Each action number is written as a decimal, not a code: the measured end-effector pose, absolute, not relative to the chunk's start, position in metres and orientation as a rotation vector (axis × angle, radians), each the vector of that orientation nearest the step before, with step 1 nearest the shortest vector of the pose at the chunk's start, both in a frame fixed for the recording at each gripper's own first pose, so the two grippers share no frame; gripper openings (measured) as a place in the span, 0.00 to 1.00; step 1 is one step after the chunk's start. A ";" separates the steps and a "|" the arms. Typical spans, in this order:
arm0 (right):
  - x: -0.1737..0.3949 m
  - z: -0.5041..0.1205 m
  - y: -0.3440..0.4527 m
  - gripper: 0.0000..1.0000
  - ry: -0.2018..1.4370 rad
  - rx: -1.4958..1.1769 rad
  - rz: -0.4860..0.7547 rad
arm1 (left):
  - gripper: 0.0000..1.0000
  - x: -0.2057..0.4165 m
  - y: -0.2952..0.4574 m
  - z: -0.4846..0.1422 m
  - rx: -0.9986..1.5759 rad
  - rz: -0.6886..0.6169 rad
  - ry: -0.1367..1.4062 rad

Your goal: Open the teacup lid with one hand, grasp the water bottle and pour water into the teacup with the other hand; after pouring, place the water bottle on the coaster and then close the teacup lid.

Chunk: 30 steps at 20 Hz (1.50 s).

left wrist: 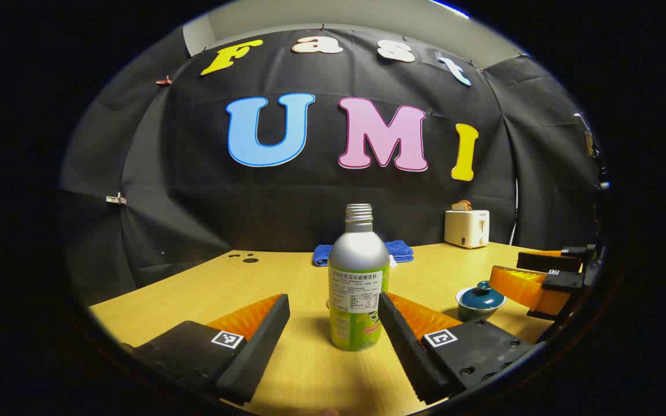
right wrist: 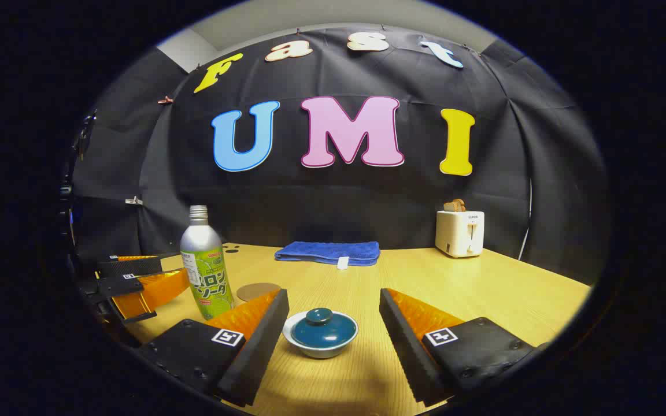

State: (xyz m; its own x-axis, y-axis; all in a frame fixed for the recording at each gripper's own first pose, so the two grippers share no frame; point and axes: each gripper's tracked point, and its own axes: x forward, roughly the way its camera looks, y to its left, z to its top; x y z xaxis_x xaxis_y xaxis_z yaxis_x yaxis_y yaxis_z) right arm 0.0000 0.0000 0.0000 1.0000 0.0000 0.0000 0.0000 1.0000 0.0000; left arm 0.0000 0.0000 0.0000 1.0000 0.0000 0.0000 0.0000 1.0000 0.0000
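Nothing appears done yet. Water bottle (left wrist: 359, 283) stands uncapped at frame centre between the spread, empty left gripper (left wrist: 333, 323); the open right gripper (right wrist: 333, 323) frames the lidded teacup (right wrist: 321, 333) low-centre. Coaster (right wrist: 258, 290) lies bare behind.

The water bottle (left wrist: 359, 277) has a matt, brushed-metal upper body and threaded metal neck, with a glossy printed wrap around its lower half. The teacup (right wrist: 320, 335) and its lid (right wrist: 321, 326) look like glazed ceramic, smooth and shiny. The table (right wrist: 483, 289) is pale wood grain with a satin finish. The towel (right wrist: 328, 252) is soft cloth, the toaster (right wrist: 459, 232) smooth plastic, and the coaster (right wrist: 256, 290) dull and cork-like.
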 end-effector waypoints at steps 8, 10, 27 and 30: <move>0.001 -0.001 0.004 0.98 0.001 -0.002 0.037 | 0.98 0.000 0.006 -0.002 0.000 0.037 -0.001; 0.001 0.000 0.006 0.98 -0.001 -0.003 0.049 | 0.97 0.000 0.007 -0.001 0.001 0.039 -0.002; 0.025 -0.019 0.015 0.98 0.105 -0.047 0.080 | 0.97 0.004 0.010 -0.003 0.000 0.048 0.000; 0.033 -0.020 0.014 0.98 0.124 -0.078 0.074 | 0.98 0.004 0.010 -0.003 -0.001 0.044 0.000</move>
